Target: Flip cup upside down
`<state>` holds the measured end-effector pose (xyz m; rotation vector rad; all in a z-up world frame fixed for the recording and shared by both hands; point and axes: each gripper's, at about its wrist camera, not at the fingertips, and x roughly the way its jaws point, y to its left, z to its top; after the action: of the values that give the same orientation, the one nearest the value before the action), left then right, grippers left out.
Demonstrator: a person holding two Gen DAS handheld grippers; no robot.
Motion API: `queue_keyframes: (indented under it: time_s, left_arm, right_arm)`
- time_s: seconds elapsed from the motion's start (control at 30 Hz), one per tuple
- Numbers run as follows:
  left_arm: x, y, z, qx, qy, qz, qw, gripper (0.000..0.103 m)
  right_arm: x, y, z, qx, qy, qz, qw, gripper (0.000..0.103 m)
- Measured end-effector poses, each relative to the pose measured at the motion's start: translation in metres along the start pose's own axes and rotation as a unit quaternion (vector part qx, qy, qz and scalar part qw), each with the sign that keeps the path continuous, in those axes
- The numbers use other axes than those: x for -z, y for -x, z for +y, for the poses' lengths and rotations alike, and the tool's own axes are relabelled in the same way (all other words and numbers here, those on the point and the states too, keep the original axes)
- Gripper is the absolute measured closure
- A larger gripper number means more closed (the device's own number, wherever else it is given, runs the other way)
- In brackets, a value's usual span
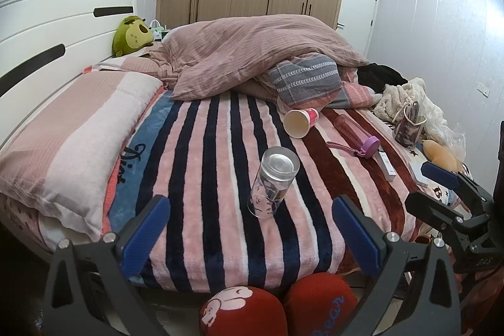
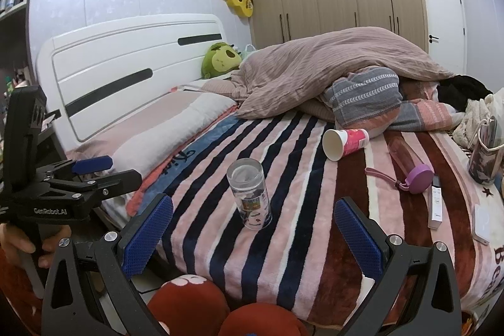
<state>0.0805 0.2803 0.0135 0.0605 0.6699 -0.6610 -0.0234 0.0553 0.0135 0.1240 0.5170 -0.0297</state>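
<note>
A clear glass cup [image 1: 273, 182] with a printed picture stands on the striped blanket [image 1: 201, 178], its thick base on top and its rim on the blanket; it also shows in the right wrist view [image 2: 250, 193]. My left gripper [image 1: 249, 221] is open and empty, just short of the cup. My right gripper [image 2: 253, 229] is open and empty, also just short of it. The right gripper shows at the right edge of the left wrist view [image 1: 441, 178], and the left gripper at the left of the right wrist view [image 2: 91, 170].
A pink paper cup [image 1: 300, 122] lies on its side beyond the glass. A purple-capped bottle [image 1: 356, 134], a white remote [image 1: 386, 164] and a printed cup [image 1: 408, 123] lie to the right. A pillow [image 1: 69, 128] is left, a quilt [image 1: 252, 52] behind, red slippers [image 1: 277, 307] below.
</note>
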Motion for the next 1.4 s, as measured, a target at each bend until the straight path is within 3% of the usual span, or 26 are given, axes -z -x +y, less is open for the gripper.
queue_keyframes:
  time_s: [1.4]
  left_arm:
    - [-0.0025,-0.0027,0.0016,0.002,-0.001,0.003,1.0000,0.001]
  right_arm:
    - [0.0009,0.0010,0.0025,0.006,-0.008,-0.001,1.000,0.000]
